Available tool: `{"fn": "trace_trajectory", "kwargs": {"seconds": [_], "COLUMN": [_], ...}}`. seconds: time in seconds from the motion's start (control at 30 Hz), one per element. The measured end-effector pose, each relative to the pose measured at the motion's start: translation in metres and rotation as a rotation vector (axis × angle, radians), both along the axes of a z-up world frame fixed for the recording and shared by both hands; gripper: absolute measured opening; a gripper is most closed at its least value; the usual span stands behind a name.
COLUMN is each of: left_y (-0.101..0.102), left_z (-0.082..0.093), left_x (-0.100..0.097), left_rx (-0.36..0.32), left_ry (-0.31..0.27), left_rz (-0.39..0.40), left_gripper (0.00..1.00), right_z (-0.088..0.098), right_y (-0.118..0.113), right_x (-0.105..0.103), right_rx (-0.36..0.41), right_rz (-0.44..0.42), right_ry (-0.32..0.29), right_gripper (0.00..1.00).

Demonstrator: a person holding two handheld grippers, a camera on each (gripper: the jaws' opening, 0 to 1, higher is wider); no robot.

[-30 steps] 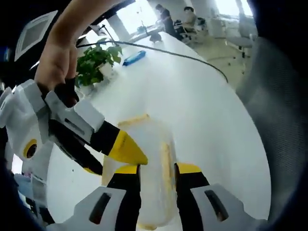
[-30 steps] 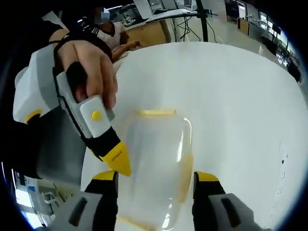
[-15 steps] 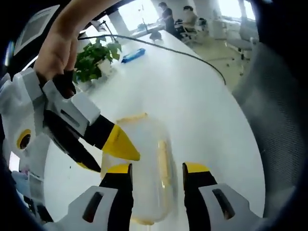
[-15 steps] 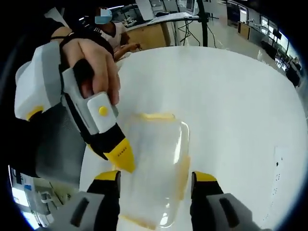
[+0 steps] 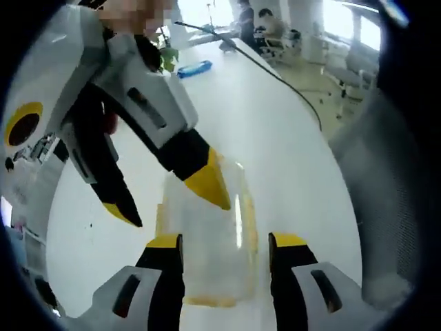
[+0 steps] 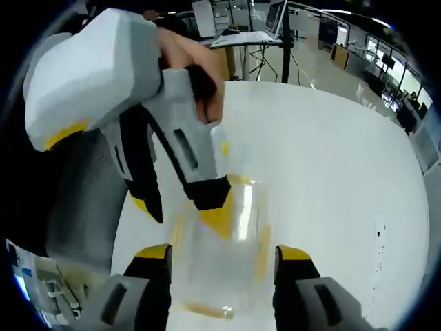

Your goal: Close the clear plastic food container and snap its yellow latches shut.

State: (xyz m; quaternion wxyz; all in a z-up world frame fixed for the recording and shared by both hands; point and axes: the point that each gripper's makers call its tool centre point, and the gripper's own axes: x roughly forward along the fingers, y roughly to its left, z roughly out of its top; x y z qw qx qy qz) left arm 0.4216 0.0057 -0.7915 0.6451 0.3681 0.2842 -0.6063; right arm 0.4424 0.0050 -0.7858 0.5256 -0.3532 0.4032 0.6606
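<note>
- Two grippers work over one clear plastic food container (image 5: 207, 241) lying on the white surface (image 5: 282, 145).
- In the left gripper view, the left gripper (image 5: 226, 252) has its fingers released, spread to either side of the container's near end; the right gripper (image 5: 169, 200) reaches in over the container, fingers also parted, one yellow tip on the lid.
- In the right gripper view, the right gripper (image 6: 222, 265) straddles the container (image 6: 220, 255) with fingers apart.
- A yellow latch (image 5: 207, 301) lines the container's near edge.
- Beyond the container lie a blue object (image 5: 193, 68) and a black cable (image 5: 275, 72).
</note>
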Motion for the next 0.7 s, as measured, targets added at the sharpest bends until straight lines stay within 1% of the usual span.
{"fn": "trace_trajectory", "kwargs": {"seconds": [0.07,0.1,0.13,0.2,0.27,0.37,0.43,0.53,0.63,0.7], "left_y": [0.002,0.003,0.005,0.007,0.007,0.010,0.011,0.011,0.012,0.012], "left_z": [0.000,0.000,0.000,0.000,0.000,-0.001,-0.002,0.000,0.005,0.006], "left_x": [0.005,0.008,0.012,0.016,0.018,0.017,0.016,0.014,0.019,0.017], "left_rx": [0.013,0.019,0.030,0.030,0.026,0.036,0.039,0.026,0.021,0.020], "left_ry": [0.030,0.023,0.014,0.039,0.042,0.042,0.051,0.083,0.060,0.067], "left_rz": [0.012,0.011,0.012,0.047,0.065,0.077,0.091,0.123,0.156,0.175], "left_gripper": [0.44,0.43,0.43,0.44,0.47,0.49,0.50,0.45,0.48,0.48], "right_z": [-0.001,-0.003,-0.004,-0.003,-0.002,-0.005,-0.006,-0.004,-0.004,-0.005], "right_y": [-0.005,-0.008,-0.009,-0.009,-0.008,-0.008,-0.008,-0.008,-0.014,-0.016], "right_x": [-0.003,-0.006,-0.009,-0.010,-0.016,-0.015,-0.013,-0.012,-0.012,-0.010], "right_rx": [-0.020,-0.033,-0.037,-0.022,-0.007,-0.008,-0.007,0.003,-0.011,-0.016], "right_rz": [-0.019,-0.032,-0.027,-0.024,-0.035,-0.050,-0.070,-0.101,-0.113,-0.160], "right_ry": [-0.004,0.000,-0.006,-0.034,-0.013,-0.028,-0.034,-0.036,-0.045,-0.048], "right_gripper": [0.59,0.58,0.58,0.56,0.54,0.55,0.56,0.56,0.54,0.54]}}
